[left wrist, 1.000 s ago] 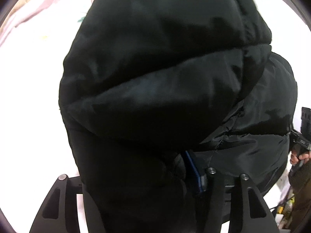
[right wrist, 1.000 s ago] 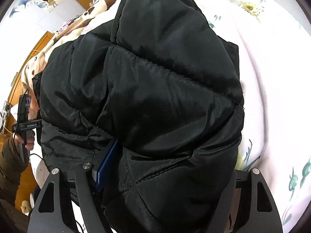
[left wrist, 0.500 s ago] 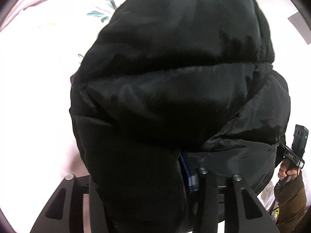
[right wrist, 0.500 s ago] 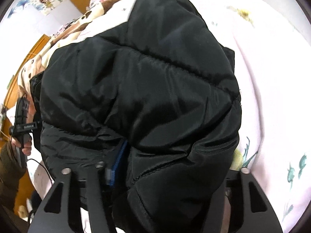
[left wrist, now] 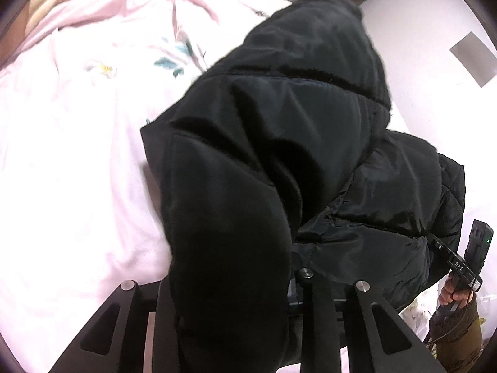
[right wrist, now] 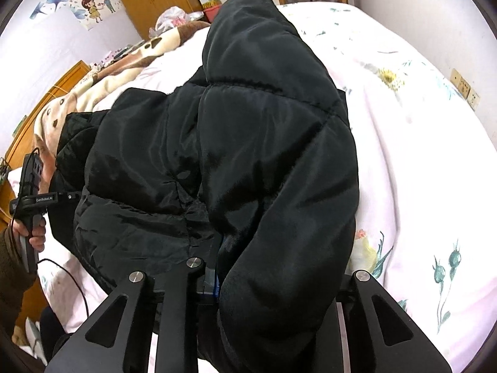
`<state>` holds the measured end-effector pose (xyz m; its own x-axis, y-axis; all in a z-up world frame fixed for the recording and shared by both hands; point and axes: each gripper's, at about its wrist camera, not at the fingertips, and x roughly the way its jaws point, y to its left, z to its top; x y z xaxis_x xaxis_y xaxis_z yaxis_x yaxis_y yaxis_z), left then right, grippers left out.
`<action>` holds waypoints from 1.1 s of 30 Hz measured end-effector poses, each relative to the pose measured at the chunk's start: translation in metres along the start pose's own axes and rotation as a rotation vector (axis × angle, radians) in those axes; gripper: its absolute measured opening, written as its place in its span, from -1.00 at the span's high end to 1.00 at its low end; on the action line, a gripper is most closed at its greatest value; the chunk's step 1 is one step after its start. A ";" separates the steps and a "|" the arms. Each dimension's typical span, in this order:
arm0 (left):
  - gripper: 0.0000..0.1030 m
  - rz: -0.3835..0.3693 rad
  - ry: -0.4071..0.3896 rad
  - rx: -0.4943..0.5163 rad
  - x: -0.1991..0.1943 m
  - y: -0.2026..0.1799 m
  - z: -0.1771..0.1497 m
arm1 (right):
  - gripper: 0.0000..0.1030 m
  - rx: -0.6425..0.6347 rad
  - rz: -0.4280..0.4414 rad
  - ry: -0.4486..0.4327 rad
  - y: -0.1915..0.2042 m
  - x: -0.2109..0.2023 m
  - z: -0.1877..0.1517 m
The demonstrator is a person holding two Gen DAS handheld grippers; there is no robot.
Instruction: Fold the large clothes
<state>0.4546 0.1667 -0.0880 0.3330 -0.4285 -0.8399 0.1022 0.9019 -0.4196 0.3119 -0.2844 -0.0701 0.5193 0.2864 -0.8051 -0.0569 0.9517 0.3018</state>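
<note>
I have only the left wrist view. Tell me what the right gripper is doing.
Observer: The right gripper is clamped on a thick fold of the black padded jacket, and a blue pad presses into the fabric.
Operator: Check my left handle for anything that could snag.
Observer: A black cable trails down from the handle of the left gripper, below the left hand, and lies across the edge of the pink sheet.
</note>
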 end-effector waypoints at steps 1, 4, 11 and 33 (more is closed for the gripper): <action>0.44 -0.005 -0.007 0.000 0.000 0.004 -0.009 | 0.53 -0.003 0.007 -0.011 0.004 -0.004 0.000; 0.45 -0.005 -0.025 0.017 -0.008 0.012 -0.009 | 0.54 -0.011 0.014 -0.041 0.011 -0.011 0.000; 0.47 -0.006 -0.075 0.030 -0.023 0.014 -0.017 | 0.55 -0.042 0.031 -0.094 0.028 -0.020 0.001; 0.47 0.074 -0.209 -0.046 -0.083 0.074 -0.079 | 0.56 -0.148 0.141 -0.141 0.091 0.001 0.010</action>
<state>0.3602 0.2646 -0.0761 0.5257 -0.3366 -0.7812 0.0291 0.9250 -0.3789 0.3160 -0.1989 -0.0388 0.6106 0.4095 -0.6779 -0.2566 0.9121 0.3198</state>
